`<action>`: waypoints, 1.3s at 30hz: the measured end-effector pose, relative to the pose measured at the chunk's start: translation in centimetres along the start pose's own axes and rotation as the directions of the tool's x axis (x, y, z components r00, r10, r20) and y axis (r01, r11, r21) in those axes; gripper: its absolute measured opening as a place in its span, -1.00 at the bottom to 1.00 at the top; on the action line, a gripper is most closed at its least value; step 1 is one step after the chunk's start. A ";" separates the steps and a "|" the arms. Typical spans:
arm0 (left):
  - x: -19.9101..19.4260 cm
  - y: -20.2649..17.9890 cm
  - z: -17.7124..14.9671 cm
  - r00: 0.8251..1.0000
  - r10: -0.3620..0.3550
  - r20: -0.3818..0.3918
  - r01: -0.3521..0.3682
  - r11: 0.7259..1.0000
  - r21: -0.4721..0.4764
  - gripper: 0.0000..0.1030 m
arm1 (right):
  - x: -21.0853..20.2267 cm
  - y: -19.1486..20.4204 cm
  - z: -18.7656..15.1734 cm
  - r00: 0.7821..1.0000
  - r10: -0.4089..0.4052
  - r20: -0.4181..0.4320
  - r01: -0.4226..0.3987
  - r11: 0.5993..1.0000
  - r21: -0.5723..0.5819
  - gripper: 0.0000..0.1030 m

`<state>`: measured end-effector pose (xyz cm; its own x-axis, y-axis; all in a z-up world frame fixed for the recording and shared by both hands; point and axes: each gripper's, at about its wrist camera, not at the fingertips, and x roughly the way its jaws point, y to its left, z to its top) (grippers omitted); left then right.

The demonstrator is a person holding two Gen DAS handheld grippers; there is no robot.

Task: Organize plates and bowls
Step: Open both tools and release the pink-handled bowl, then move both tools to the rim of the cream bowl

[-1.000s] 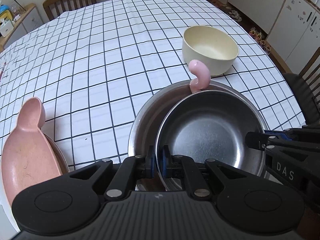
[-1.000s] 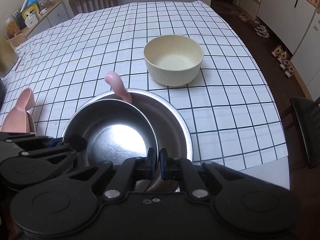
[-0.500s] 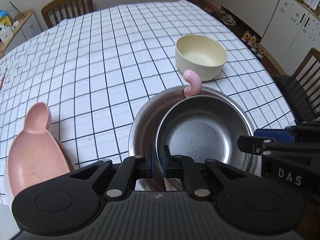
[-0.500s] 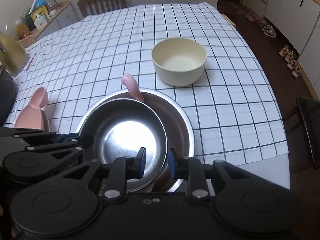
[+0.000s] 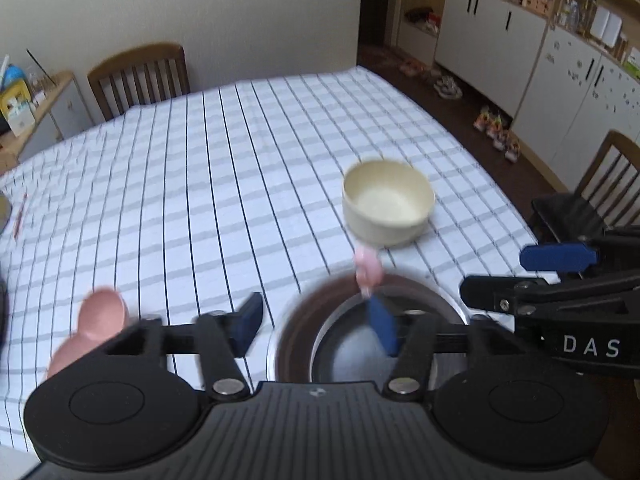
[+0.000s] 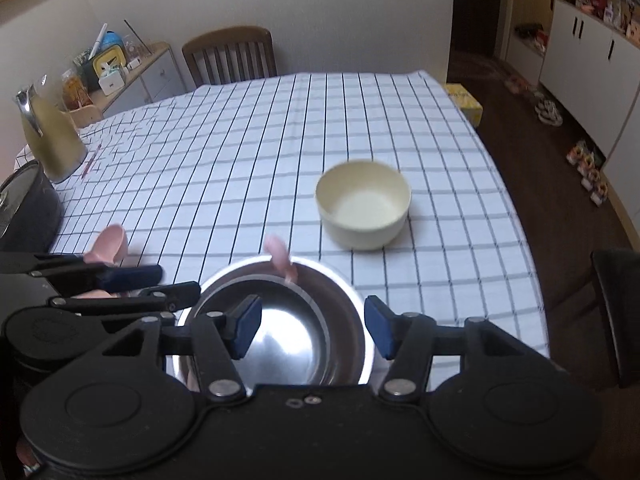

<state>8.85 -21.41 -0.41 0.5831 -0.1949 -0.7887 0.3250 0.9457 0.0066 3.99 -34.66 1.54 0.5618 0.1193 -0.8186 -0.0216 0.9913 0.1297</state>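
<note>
While the checked tablecloth [image 6: 248, 152] covers the tabletop, two nested steel bowls [image 6: 280, 320] sit at its near edge; cream bowl [image 6: 363, 204] beyond, toward the right edge. Left gripper [image 5: 316, 324] and right gripper [image 6: 312, 326]: jaws wide, holding nothing.

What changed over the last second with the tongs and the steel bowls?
Both tongs let go: the left tongs and right tongs, shut on the small steel bowl's rim a second ago, now stand open and have pulled back and up. The small bowl stays nested in the large steel bowl. The cream bowl and pink dish stayed put.
</note>
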 end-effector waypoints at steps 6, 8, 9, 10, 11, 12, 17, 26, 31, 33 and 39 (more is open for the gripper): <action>1.5 -0.2 3.2 1.000 -0.002 0.015 0.002 1.000 -0.009 0.22 | 1.0 -2.2 2.7 1.000 0.002 0.019 -0.001 1.000 -0.011 0.27; 2.2 -0.3 4.2 1.000 0.008 0.023 -0.008 1.000 -0.010 0.27 | 1.5 -2.9 3.6 1.000 0.008 0.023 -0.008 1.000 -0.008 0.33; 2.5 -0.3 4.7 1.000 0.011 0.026 -0.011 1.000 -0.015 0.29 | 1.7 -3.3 4.0 1.000 0.011 0.027 -0.011 1.000 -0.007 0.41; 2.9 -0.2 5.2 1.000 0.010 0.027 -0.009 1.000 -0.022 0.30 | 1.9 -3.5 4.5 0.999 0.012 0.031 -0.012 1.000 -0.010 0.48; 3.3 -0.2 5.7 1.000 0.006 0.029 -0.006 1.000 -0.030 0.34 | 2.0 -3.8 4.9 0.999 0.013 0.036 -0.013 1.000 -0.014 0.52; 3.6 -0.2 6.1 0.999 0.004 0.032 -0.003 0.999 -0.038 0.36 | 2.3 -4.1 5.3 0.999 0.014 0.042 -0.013 1.000 -0.017 0.61; 5.9 0.4 8.3 0.999 -0.014 0.034 0.017 0.995 -0.095 0.40 | 3.7 -5.6 7.1 0.999 0.027 0.040 -0.026 0.999 -0.023 0.67; 11.0 0.3 10.9 0.999 0.031 -0.016 -0.033 0.992 -0.125 0.40 | 7.4 -8.1 8.8 1.000 0.022 -0.004 -0.022 1.000 -0.006 0.67; 13.9 0.1 11.1 0.997 0.031 -0.067 -0.040 0.990 -0.138 0.40 | 10.1 -8.7 9.0 0.998 0.011 -0.056 -0.012 1.000 -0.015 0.65; 15.0 -0.2 11.0 0.996 0.030 -0.084 -0.041 0.991 -0.127 0.40 | 11.2 -8.8 9.1 0.997 0.003 -0.077 -0.005 1.000 -0.024 0.63; 17.4 -0.9 10.7 0.991 0.025 -0.133 -0.038 0.995 -0.097 0.39 | 14.1 -9.0 9.1 0.991 -0.003 -0.134 -0.002 0.999 -0.037 0.46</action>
<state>26.68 -28.43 -7.56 0.4870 -0.1346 -0.8630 0.2289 0.9732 -0.0226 19.62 -42.43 -6.03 0.4461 0.1226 -0.8865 -0.0534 0.9924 0.1104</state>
